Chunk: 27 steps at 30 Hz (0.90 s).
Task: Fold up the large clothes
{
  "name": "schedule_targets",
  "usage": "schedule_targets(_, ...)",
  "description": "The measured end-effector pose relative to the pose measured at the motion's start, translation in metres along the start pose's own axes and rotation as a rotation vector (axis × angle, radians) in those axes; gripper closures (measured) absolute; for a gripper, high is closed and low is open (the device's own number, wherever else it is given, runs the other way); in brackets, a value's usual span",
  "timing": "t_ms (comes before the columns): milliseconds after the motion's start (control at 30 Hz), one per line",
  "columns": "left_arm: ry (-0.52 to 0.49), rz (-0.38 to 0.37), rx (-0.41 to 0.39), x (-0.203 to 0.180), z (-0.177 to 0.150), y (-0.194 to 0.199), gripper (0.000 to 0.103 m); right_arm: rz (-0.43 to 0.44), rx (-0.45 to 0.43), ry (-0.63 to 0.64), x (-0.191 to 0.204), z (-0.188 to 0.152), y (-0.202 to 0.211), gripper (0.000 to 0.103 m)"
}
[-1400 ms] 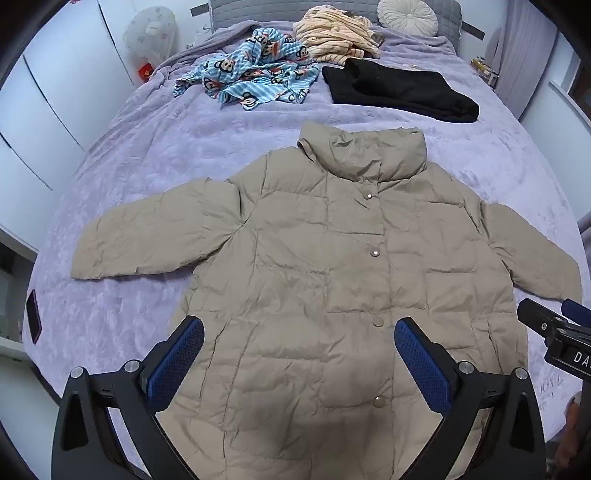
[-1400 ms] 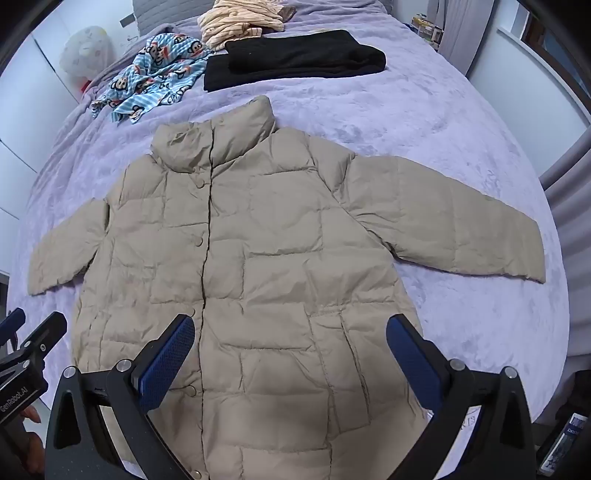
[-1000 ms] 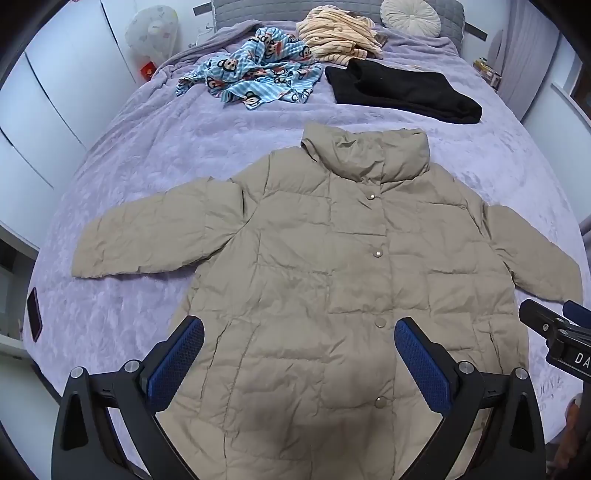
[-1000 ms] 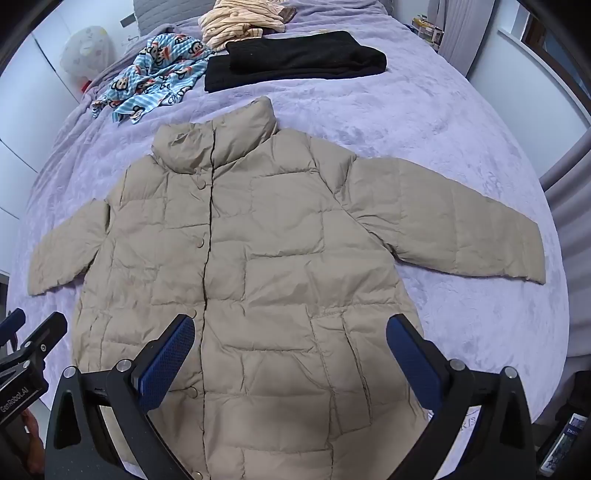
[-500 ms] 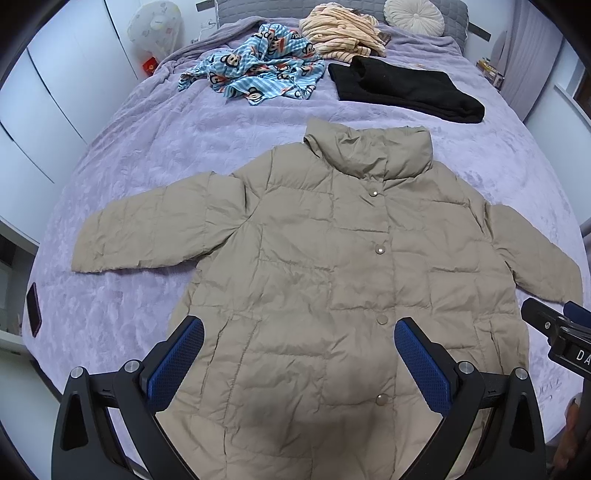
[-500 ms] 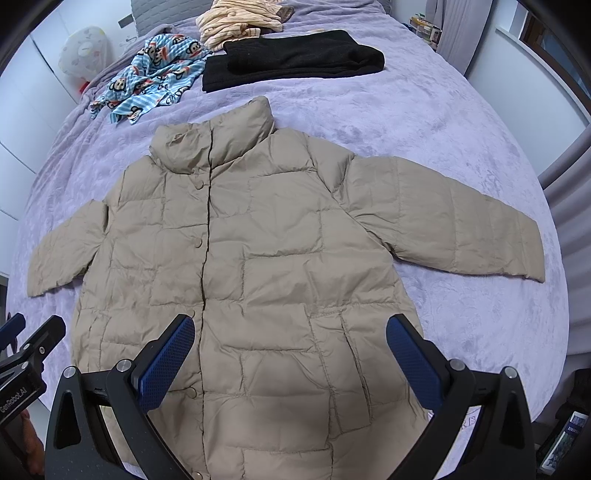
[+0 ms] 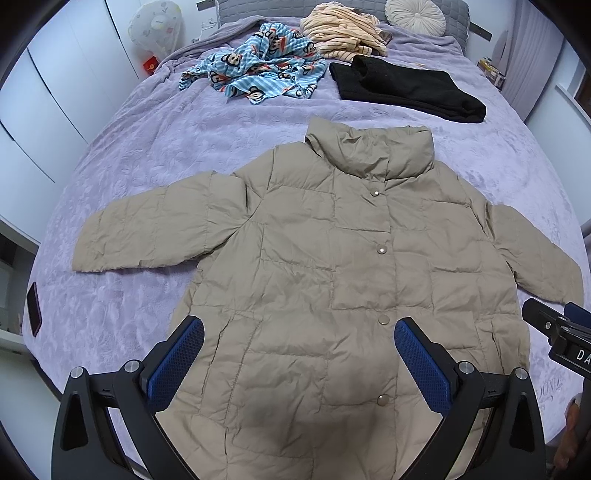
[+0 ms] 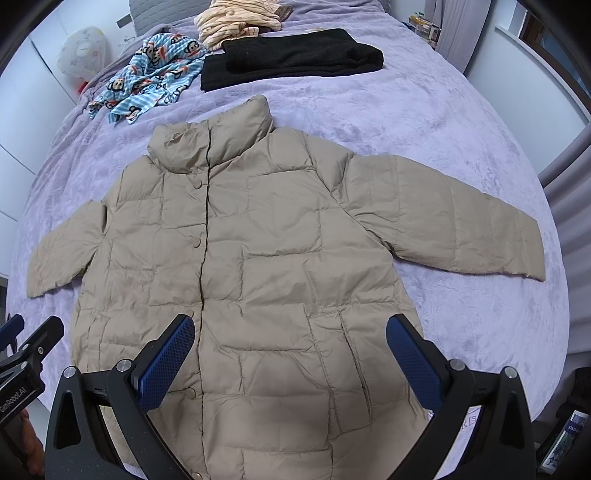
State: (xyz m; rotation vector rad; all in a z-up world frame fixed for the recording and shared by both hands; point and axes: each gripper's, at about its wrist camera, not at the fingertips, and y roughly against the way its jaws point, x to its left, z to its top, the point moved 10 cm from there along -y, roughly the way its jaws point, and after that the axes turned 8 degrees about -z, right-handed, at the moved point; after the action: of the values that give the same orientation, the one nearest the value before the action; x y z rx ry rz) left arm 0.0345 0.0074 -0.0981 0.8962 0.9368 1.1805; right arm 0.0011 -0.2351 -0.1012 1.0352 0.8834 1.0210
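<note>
A beige quilted puffer jacket (image 7: 332, 258) lies flat and buttoned on the purple bed (image 7: 147, 155), collar away from me and both sleeves spread out; it also shows in the right wrist view (image 8: 258, 258). My left gripper (image 7: 299, 354) is open and empty above the jacket's lower front. My right gripper (image 8: 290, 349) is open and empty above the jacket's lower right half. Each gripper shows at the edge of the other's view.
At the far end of the bed lie a blue monkey-print garment (image 7: 258, 74), a striped cream garment (image 7: 343, 33), a folded black garment (image 7: 406, 90) and a round cushion (image 7: 415, 16). White wardrobes (image 7: 55, 92) stand on the left. A dark phone (image 7: 33, 308) lies at the bed's left edge.
Both grippers stay open and nearly still. The left wrist view has shifted slightly, so the jacket sits a little lower in the frame.
</note>
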Motion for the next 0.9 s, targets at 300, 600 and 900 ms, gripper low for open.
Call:
schedule_targets(300, 0.008, -0.013, 0.011, -0.0006, -0.0015, -0.0007, 0.0, 0.002, 0.001, 0.0, 0.0004, -0.0006, -0.0004, 0.0)
schedule_targets(600, 0.003, 0.003, -0.005, 0.0023, -0.001, -0.0018, 0.0, 0.001, 0.0, 0.0, 0.0004, -0.0007, 0.0001, 0.0)
schedule_targets(900, 0.012, -0.024, 0.005, 0.0004, -0.0023, -0.0024, 0.0, 0.001, 0.001, -0.001, -0.0001, -0.0011, 0.0002, 0.0)
